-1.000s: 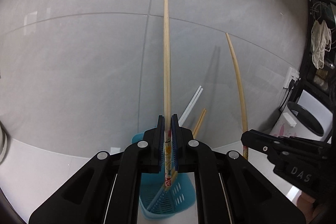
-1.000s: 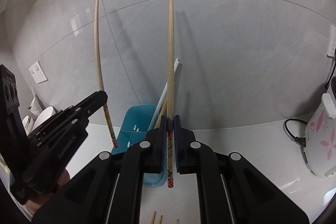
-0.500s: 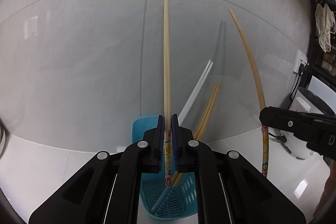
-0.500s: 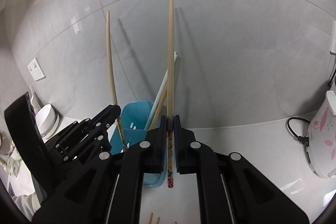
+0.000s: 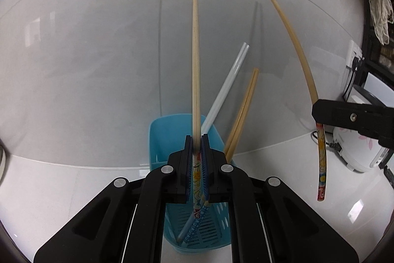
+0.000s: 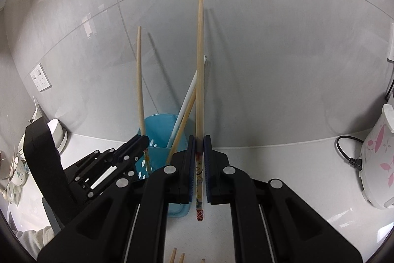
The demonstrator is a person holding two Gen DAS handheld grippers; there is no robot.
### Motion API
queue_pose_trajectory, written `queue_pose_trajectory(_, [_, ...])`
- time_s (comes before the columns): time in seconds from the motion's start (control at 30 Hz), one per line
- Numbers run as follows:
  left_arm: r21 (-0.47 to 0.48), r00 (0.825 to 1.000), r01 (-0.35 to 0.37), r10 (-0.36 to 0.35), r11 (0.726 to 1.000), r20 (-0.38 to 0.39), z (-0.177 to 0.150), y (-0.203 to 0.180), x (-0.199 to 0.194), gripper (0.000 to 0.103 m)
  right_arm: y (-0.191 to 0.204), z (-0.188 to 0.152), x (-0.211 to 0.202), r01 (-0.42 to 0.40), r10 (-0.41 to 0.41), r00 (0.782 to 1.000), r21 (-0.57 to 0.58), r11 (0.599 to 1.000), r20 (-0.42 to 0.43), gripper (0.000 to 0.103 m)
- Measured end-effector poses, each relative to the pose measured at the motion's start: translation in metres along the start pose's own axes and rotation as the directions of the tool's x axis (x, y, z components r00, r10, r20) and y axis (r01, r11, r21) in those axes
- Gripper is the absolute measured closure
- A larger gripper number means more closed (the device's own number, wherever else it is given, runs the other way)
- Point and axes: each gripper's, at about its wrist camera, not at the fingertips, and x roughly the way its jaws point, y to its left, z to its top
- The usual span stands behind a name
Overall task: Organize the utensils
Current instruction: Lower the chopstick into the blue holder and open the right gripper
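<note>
My left gripper (image 5: 196, 159) is shut on a wooden chopstick (image 5: 195, 61) with a flowered handle, held upright with its lower end inside the blue slotted utensil basket (image 5: 162, 139). The basket holds a white chopstick pair (image 5: 226, 88) and a plain wooden pair (image 5: 243, 110). My right gripper (image 6: 200, 164) is shut on a matching flowered chopstick (image 6: 200, 65), upright, just right of the basket (image 6: 157, 125) and above the counter. The left gripper (image 6: 138, 147) shows at the basket's left rim in the right wrist view. The right gripper's fingers (image 5: 344, 116) show in the left wrist view.
A white rice cooker (image 6: 376, 164) with pink flowers and a black cord (image 6: 344, 152) stands at the right. Dishes and cups (image 6: 14, 169) sit at the far left. Loose chopstick tips (image 6: 178, 256) lie on the white counter in front. The grey tiled wall is close behind.
My left gripper has lowered its chopstick into the blue basket. The right gripper has held its chopstick roughly in place beside the basket.
</note>
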Motion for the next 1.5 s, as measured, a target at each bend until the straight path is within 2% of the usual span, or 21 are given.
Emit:
queue_pose_trajectory(0.13, [-0.001,1.000,0.006,-0.006,1.000,-0.015,0.002,-0.004,0.001,0.093,0.002,0.000,-0.001,-0.004,0.004,1.000,-0.007,1.000,0.000,0.097])
queue_pose_trajectory(0.23, [-0.015,1.000,0.005,-0.005,1.000,-0.023,0.005,-0.003,-0.003,0.082,0.003,0.001,-0.002,-0.013,0.013,1.000,-0.011,1.000,0.003,0.097])
queue_pose_trajectory(0.37, [-0.055,0.999,-0.011,0.009,0.998,-0.041,0.011,0.006,-0.014,0.060,0.006,0.003,-0.004,-0.043,0.043,0.999,-0.015,0.999,0.016,0.097])
queue_pose_trajectory(0.4, [-0.103,0.996,0.086,-0.085,0.991,0.016,0.012,0.007,-0.017,0.056,0.007,0.004,-0.004,-0.062,0.062,0.998,-0.017,0.998,0.024,0.097])
queue_pose_trajectory(0.47, [-0.113,0.998,0.065,-0.064,0.991,0.008,0.014,0.015,-0.025,0.038,0.009,0.006,-0.005,-0.081,0.082,0.996,-0.022,0.996,0.037,0.097])
queue_pose_trajectory(0.67, [-0.137,0.999,-0.015,0.010,0.991,-0.038,0.017,0.036,-0.039,0.010,0.018,0.010,0.001,-0.137,0.138,0.988,-0.023,0.990,0.075,0.097])
queue_pose_trajectory(0.8, [-0.129,0.998,-0.029,0.021,0.991,-0.064,0.014,0.047,-0.044,0.006,0.027,0.011,0.007,-0.150,0.153,0.983,-0.034,0.988,0.097,0.097])
queue_pose_trajectory(1.07, [-0.145,0.992,-0.023,0.005,0.989,-0.124,0.007,0.063,-0.043,0.006,0.036,0.007,0.017,-0.165,0.170,0.978,-0.053,0.985,0.121,0.097])
queue_pose_trajectory(1.1, [-0.119,0.989,-0.067,0.050,0.991,-0.138,0.007,0.063,-0.044,0.006,0.036,0.005,0.019,-0.165,0.170,0.978,-0.054,0.985,0.121,0.097])
queue_pose_trajectory(1.27, [-0.152,0.986,-0.055,0.029,0.987,-0.164,0.003,0.073,-0.049,0.006,0.040,-0.004,0.026,-0.154,0.161,0.979,-0.062,0.986,0.127,0.097])
queue_pose_trajectory(1.5, [-0.152,0.983,-0.059,0.031,0.987,-0.182,-0.002,0.074,-0.053,0.006,0.046,-0.018,0.037,-0.137,0.144,0.983,-0.073,0.988,0.116,0.097])
